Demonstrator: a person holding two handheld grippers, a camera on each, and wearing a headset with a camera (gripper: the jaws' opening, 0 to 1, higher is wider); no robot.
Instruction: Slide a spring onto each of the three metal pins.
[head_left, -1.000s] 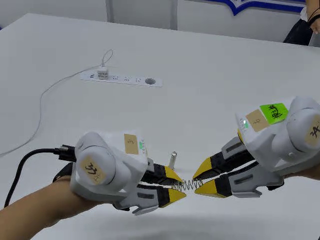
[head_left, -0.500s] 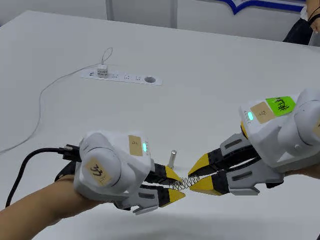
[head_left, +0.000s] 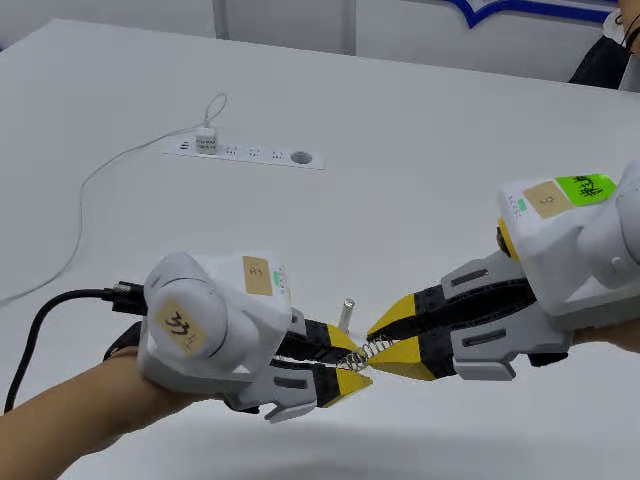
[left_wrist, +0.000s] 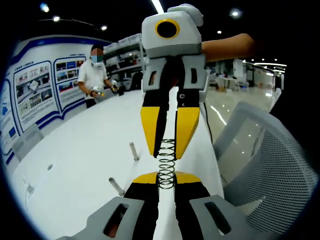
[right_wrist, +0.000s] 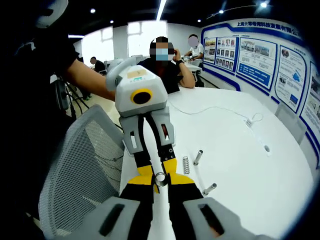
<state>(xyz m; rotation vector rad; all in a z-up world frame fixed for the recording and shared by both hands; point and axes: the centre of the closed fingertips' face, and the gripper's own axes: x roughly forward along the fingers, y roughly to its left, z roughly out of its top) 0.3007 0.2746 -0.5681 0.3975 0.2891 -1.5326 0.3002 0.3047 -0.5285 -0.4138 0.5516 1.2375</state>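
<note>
White tabletop (head_left: 400, 150) spreads wide under the work, with a power strip (head_left: 245, 157) well back.

The left gripper (left_wrist: 161, 181) is clamped on 1 end of a spring (head_left: 365, 351). The right gripper (right_wrist: 161, 181) has its jaws pressed onto the other end. The spring therefore hangs in the air between the 2 tips, off the tabletop and not on any pin. Just behind the meeting tips stands an upright pin (head_left: 346, 312). In the right gripper view a spare spring (right_wrist: 185, 165) lies just beside that pin. A 2nd pin (right_wrist: 209, 189) sits nearby and looks tipped over, though the fisheye makes that hard to judge. A mesh chair (right_wrist: 85, 165) shows past the near edge of the tabletop.

The main risk is that both tips hold 1 soft coil at once:
- **Stretching or kinking:** if the hands drift apart the coil stretches, and a small twist would kink it.
- **Flicking free:** if either gripper lets go while the coil is strained, it could flick out of the other. So close to the edge, it may drop towards the chair.
- **Squashed end:** a hard pinch on the last turns could flatten the opening, and the coil would then jam on the pin's top.
- **Knocking things over:** the bulky jaws coming in low might topple the upright pin or sweep the spare spring away.
</note>
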